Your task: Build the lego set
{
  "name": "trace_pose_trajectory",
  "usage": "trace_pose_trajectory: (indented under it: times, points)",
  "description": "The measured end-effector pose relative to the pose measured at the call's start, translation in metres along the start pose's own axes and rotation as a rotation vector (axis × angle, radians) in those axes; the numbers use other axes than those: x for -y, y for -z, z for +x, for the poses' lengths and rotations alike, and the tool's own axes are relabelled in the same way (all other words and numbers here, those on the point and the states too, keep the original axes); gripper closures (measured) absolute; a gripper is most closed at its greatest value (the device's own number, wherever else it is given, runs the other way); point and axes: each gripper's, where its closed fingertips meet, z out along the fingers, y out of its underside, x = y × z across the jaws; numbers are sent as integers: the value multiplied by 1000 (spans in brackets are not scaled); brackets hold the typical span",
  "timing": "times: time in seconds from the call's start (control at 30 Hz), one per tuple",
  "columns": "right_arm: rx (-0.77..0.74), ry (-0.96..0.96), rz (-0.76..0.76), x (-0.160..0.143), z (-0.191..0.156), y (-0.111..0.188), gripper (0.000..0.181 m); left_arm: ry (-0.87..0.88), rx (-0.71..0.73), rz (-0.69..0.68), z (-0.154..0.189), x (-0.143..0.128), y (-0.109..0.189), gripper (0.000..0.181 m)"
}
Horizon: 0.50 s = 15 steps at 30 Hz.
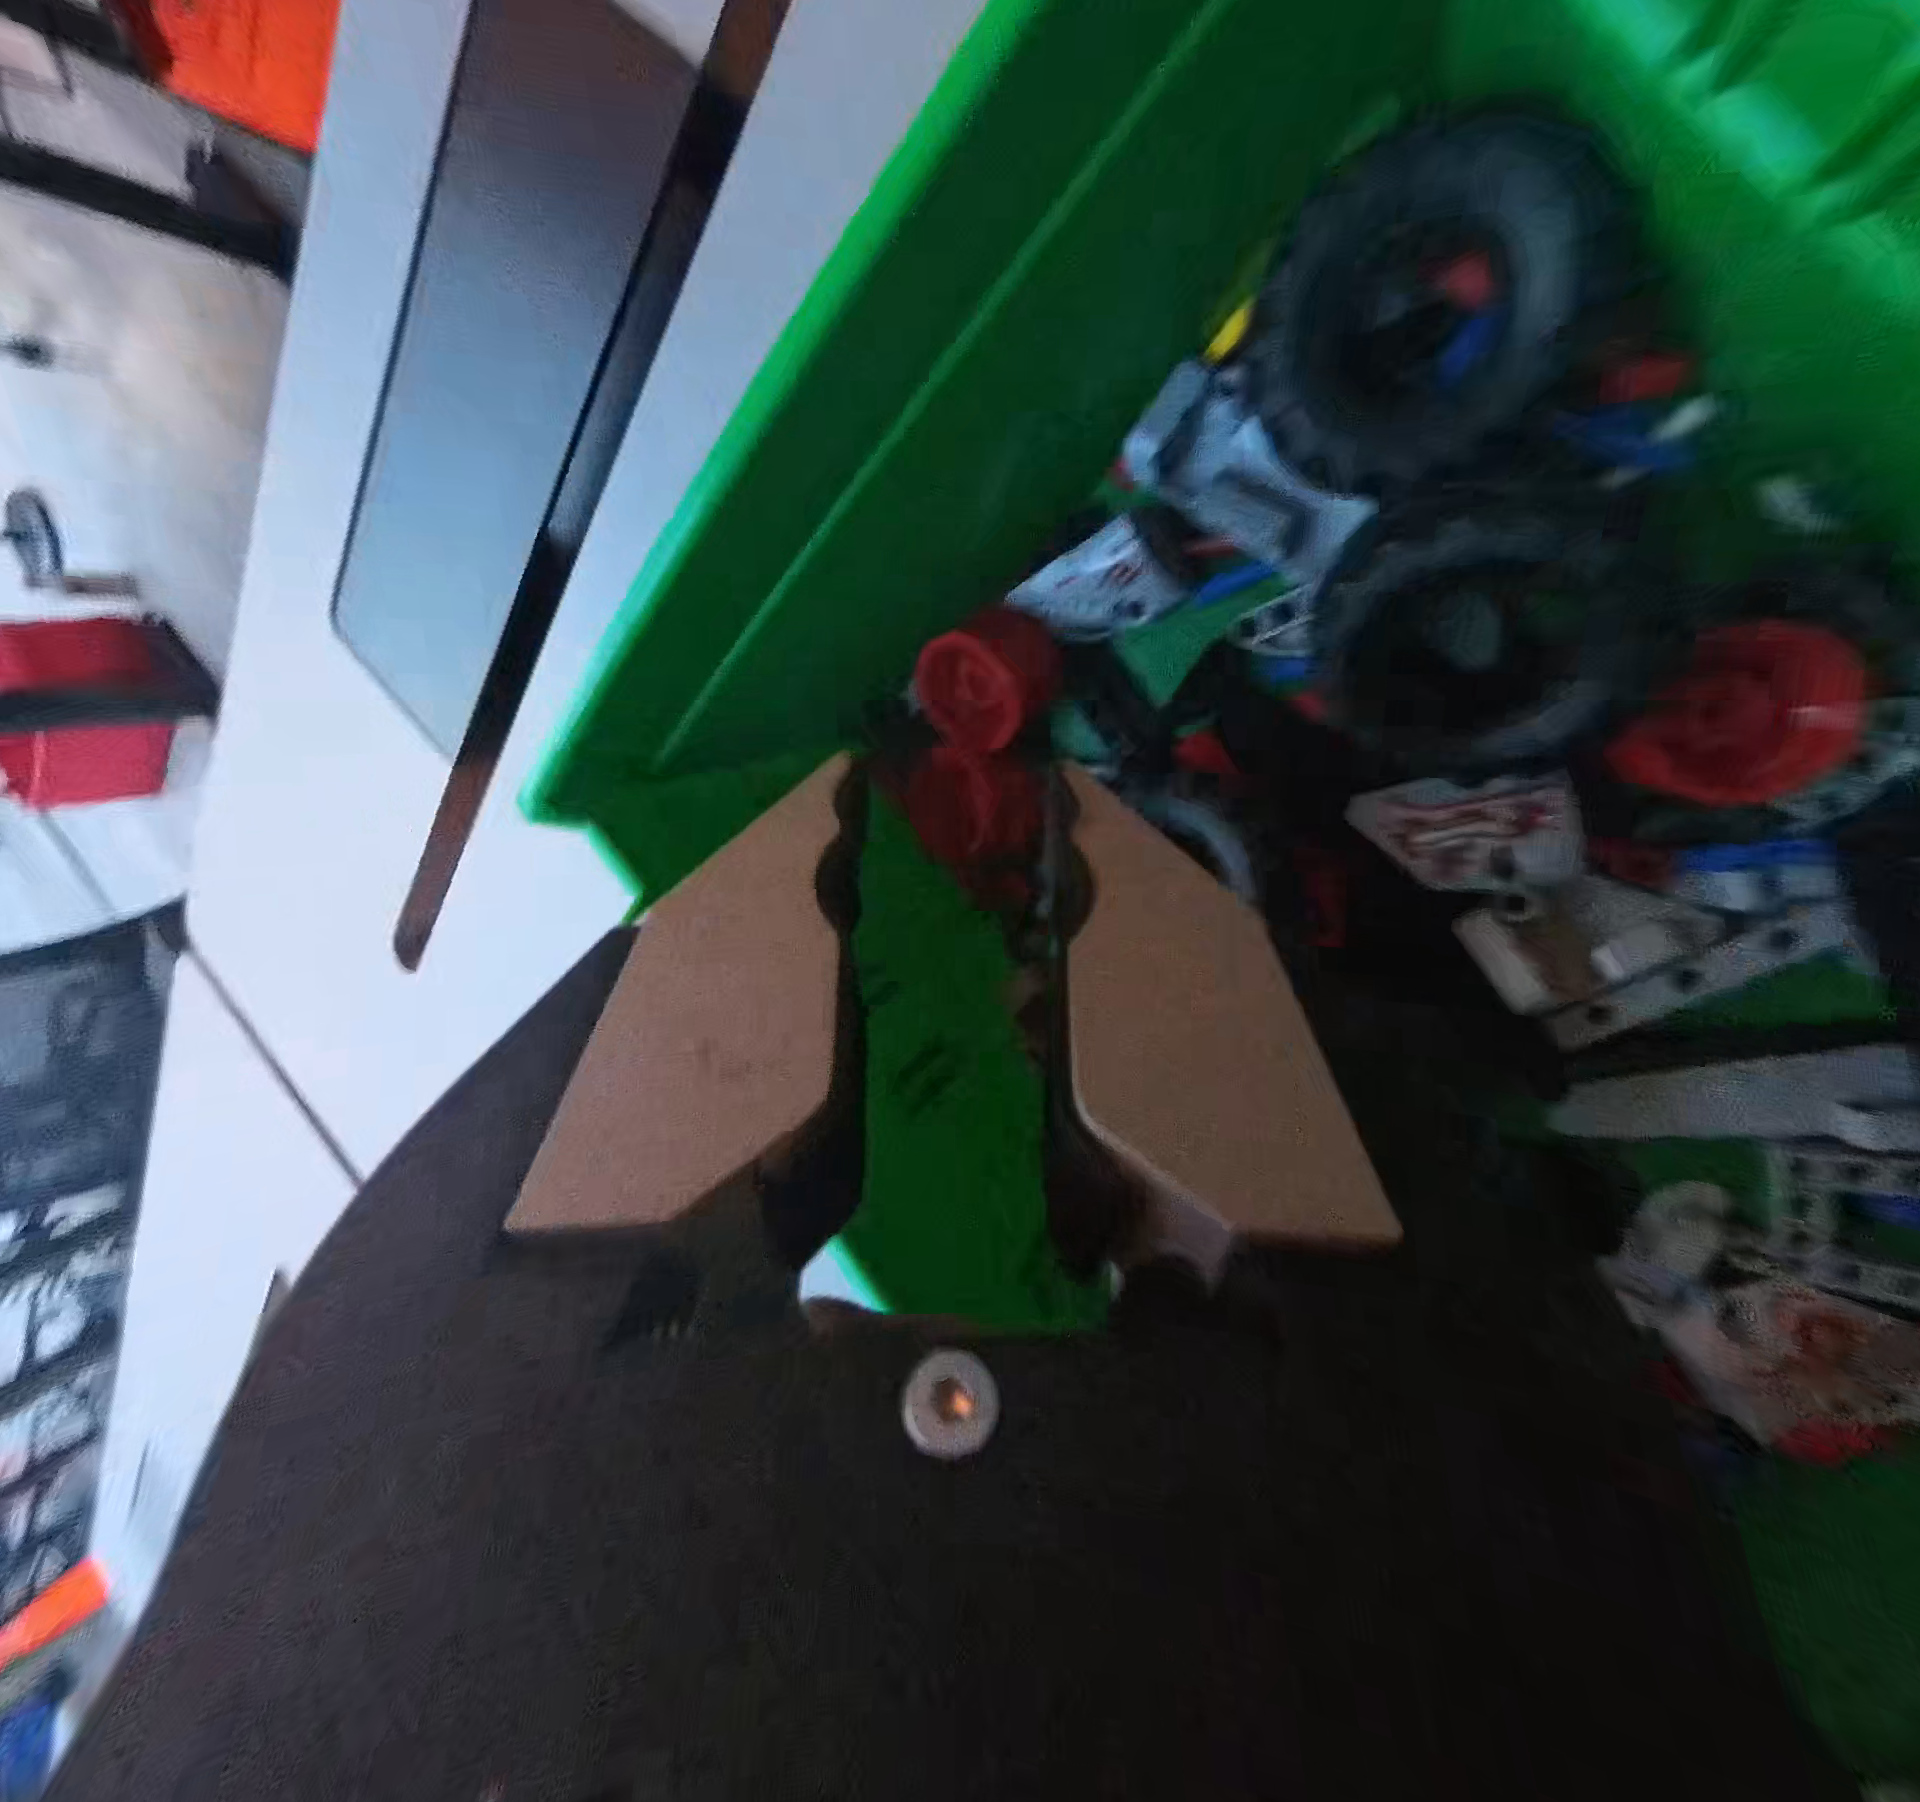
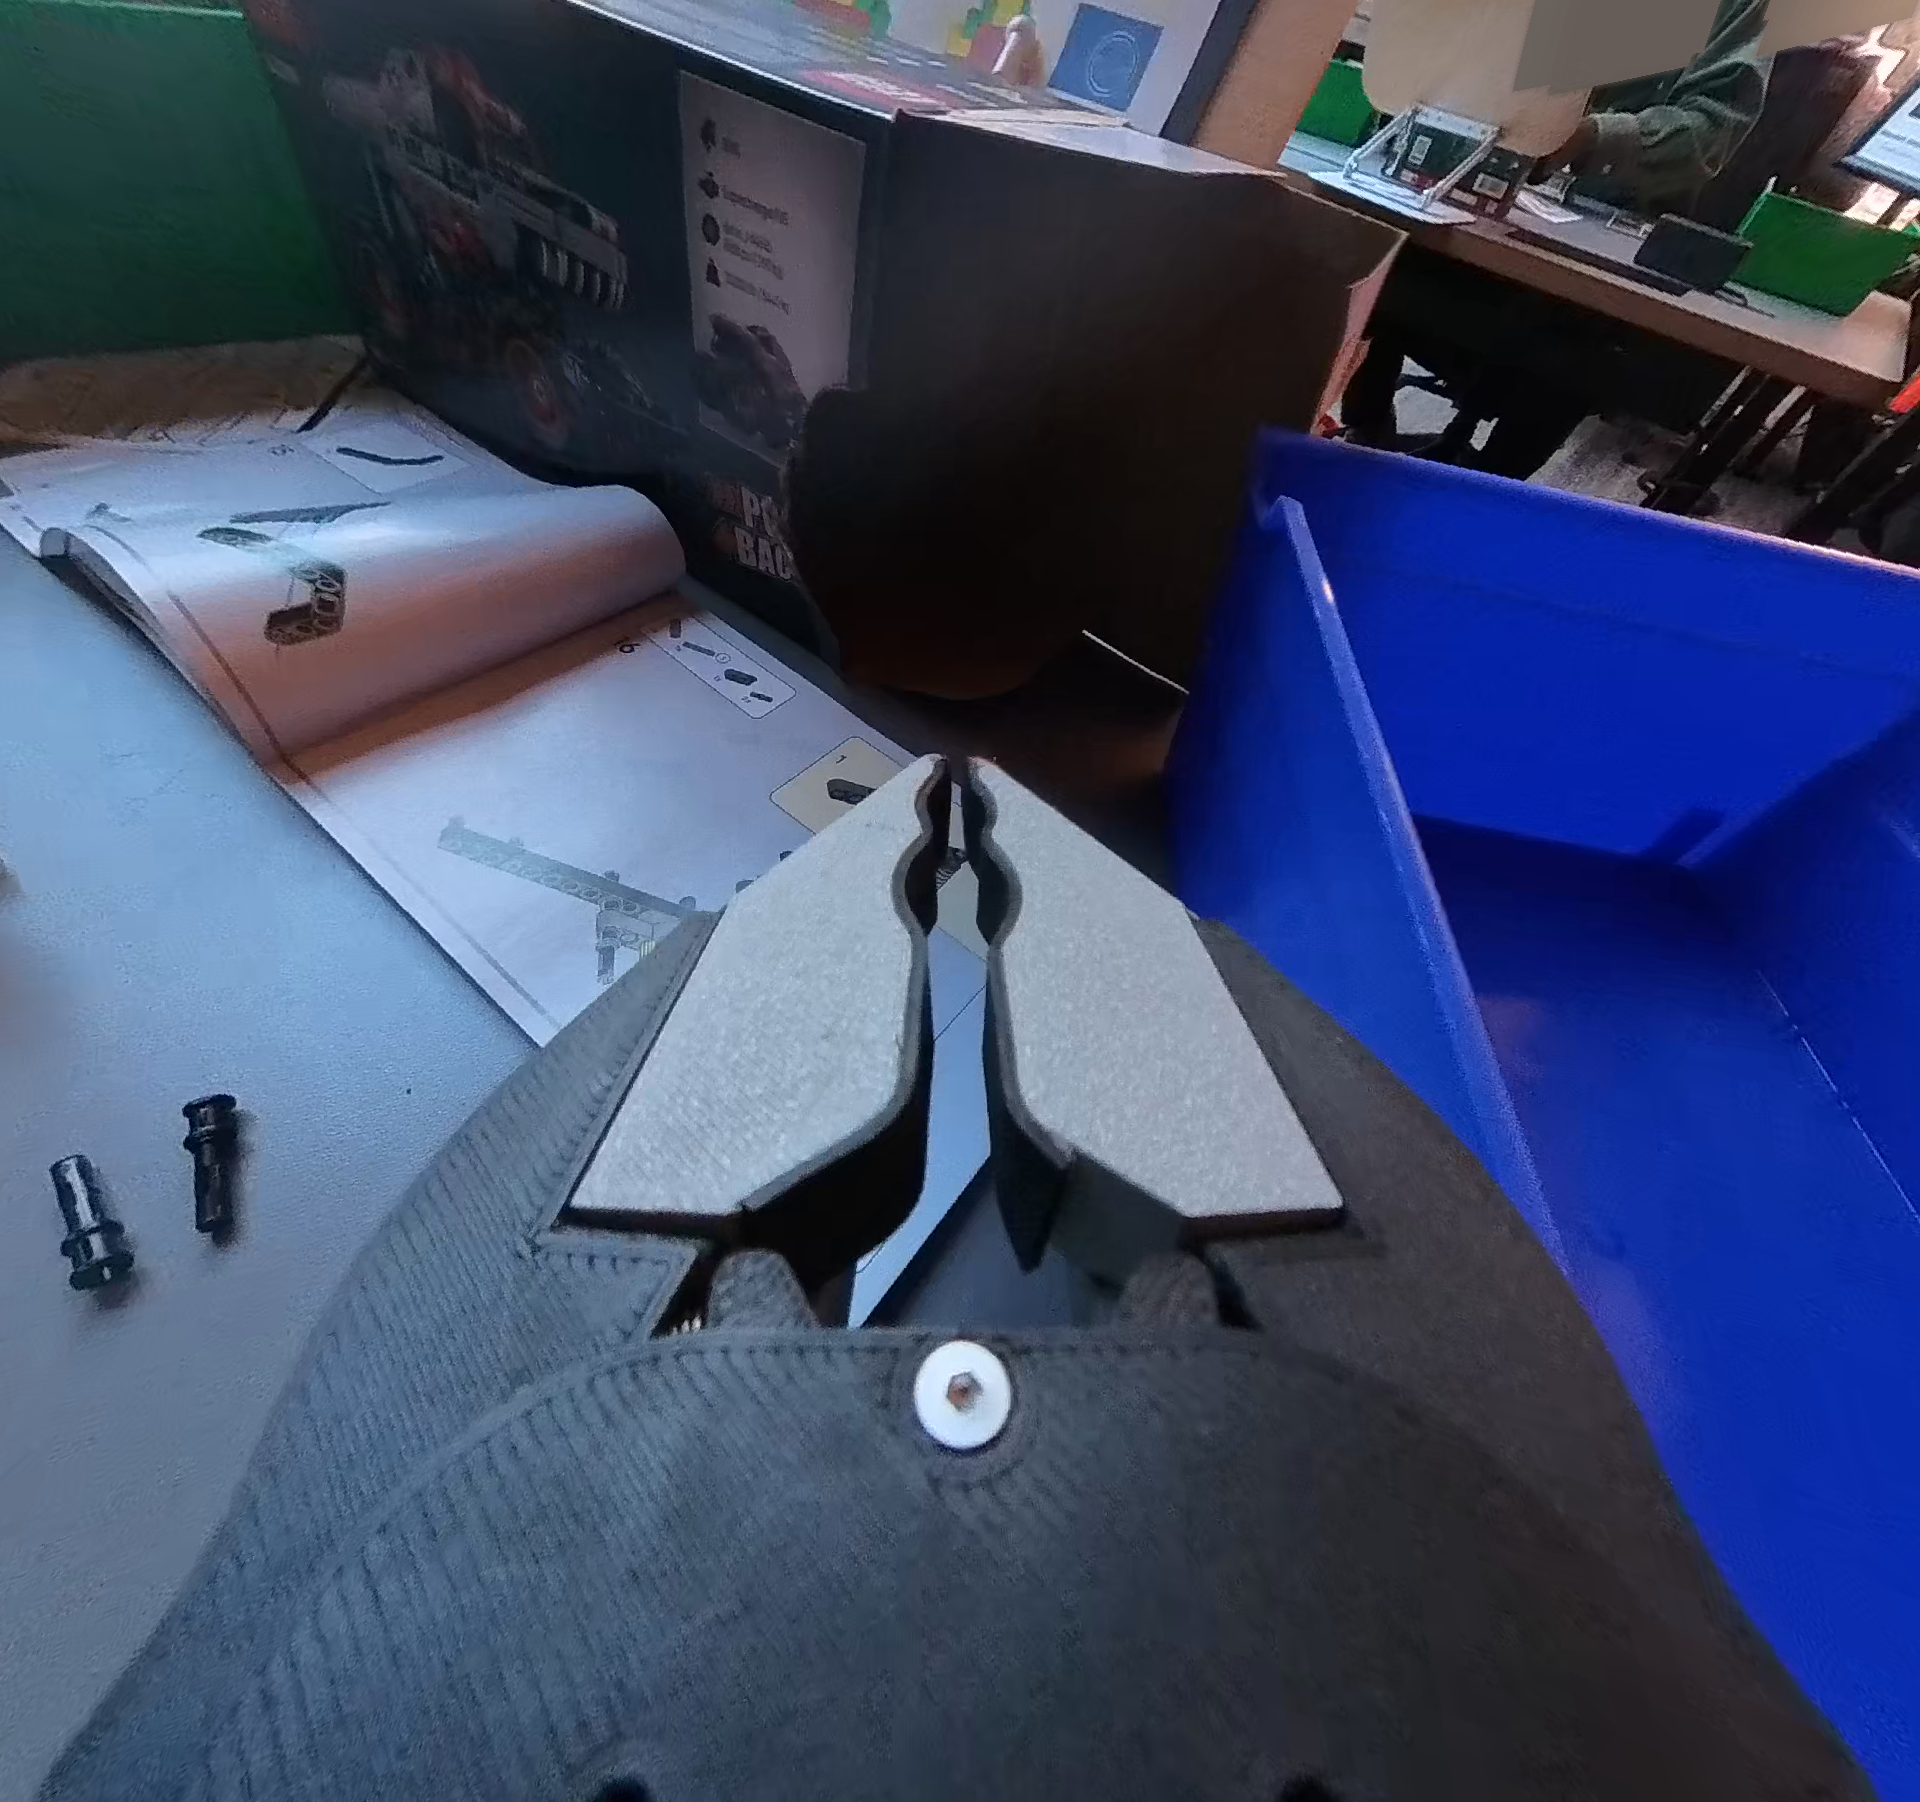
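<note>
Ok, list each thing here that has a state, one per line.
Left claw: shut on a red piece, over the green bin.
Green bin: holds a jumble of loose parts and black tyres.
Right claw: shut, nothing in it.
Blue bin: looks empty.
Instruction booklet: lying open.
Two black pins: loose on the table.

Left wrist view is motion-blurred throughout: the parts heap (image 1: 1538, 713) in the green bin (image 1: 935, 318) smears together, so individual pieces can't be told apart (only tyres and red hubs read). Whether the left gripper (image 1: 956, 807) actually grips the red piece (image 1: 982, 677) is unclear. Blue bin (image 2: 1621, 921) is cut off at the right edge; the person (image 2: 1662, 100) is partly masked.
</note>
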Motion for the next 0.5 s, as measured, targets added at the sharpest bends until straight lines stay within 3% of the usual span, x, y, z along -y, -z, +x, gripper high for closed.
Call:
trace_pose_trajectory:
  times: [0.07,0.23,0.3,0.33,0.4,0.5]
  points:
    - [1,-1,-2,0,0,0,181,-67,-99,105,28,22,13,147]
    - [0,1,4,1,0,1,181,-220,-216,65,73,26,1,139]
    - [0,-1,2,0,0,1,181,-234,-191,-20,72,19,-18,140]
    - [-1,-2,1,0,0,1,181,-234,-201,-46,74,17,-25,154]
    - [-3,-3,2,0,1,1,181,-198,-217,-51,72,17,-24,166]
    - [0,-5,3,0,0,1,181,-174,-102,-61,43,5,-13,168]
